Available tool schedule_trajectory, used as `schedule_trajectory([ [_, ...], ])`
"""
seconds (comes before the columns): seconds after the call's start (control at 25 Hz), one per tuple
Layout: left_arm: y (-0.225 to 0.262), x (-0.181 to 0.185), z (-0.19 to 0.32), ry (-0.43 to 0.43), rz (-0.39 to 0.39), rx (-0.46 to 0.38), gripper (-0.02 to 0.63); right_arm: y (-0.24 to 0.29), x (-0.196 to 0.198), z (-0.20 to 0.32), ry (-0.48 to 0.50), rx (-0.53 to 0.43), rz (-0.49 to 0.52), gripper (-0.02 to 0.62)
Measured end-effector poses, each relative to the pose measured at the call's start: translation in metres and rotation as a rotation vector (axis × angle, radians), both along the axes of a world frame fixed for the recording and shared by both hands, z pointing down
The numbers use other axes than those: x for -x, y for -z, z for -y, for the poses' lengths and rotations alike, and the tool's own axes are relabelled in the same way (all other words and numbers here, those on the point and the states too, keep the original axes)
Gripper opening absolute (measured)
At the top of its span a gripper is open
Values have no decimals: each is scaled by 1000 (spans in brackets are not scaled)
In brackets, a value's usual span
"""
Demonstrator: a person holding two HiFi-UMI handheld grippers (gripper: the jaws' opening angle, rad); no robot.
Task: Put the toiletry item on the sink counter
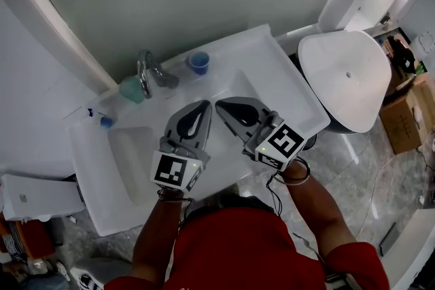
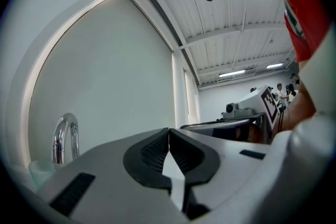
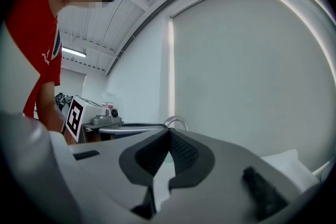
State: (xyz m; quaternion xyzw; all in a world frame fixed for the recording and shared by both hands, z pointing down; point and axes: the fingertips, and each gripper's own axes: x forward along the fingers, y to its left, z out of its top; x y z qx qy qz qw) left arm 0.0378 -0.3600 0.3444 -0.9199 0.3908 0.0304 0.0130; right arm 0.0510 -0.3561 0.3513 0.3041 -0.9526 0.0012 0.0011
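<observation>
Both grippers hover side by side over the white sink counter (image 1: 272, 64), tips nearly touching above the basin. My left gripper (image 1: 206, 104) is shut with nothing between its jaws; its own view shows the pads (image 2: 168, 130) meeting at the tip. My right gripper (image 1: 219, 105) is shut and empty too, its pads closed (image 3: 169, 130). A pale green toiletry item (image 1: 131, 89) stands left of the chrome faucet (image 1: 151, 74), and shows low left in the left gripper view (image 2: 40, 171). A blue cup (image 1: 198, 62) sits right of the faucet. A small blue item (image 1: 105, 121) lies on the counter's left end.
A white toilet (image 1: 346, 75) stands right of the counter, with a cardboard box (image 1: 406, 115) beyond it on the marble floor. A white unit (image 1: 37, 197) sits at the lower left. The wall behind the sink is plain grey-green. The faucet (image 3: 177, 121) peeks over the right jaws.
</observation>
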Motion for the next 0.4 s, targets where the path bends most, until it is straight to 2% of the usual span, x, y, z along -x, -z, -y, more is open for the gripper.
schedule_trajectory([
  [0.4,-3,-2,-1,2,9,13,17,-3,-8,0,-1,14,3,29],
])
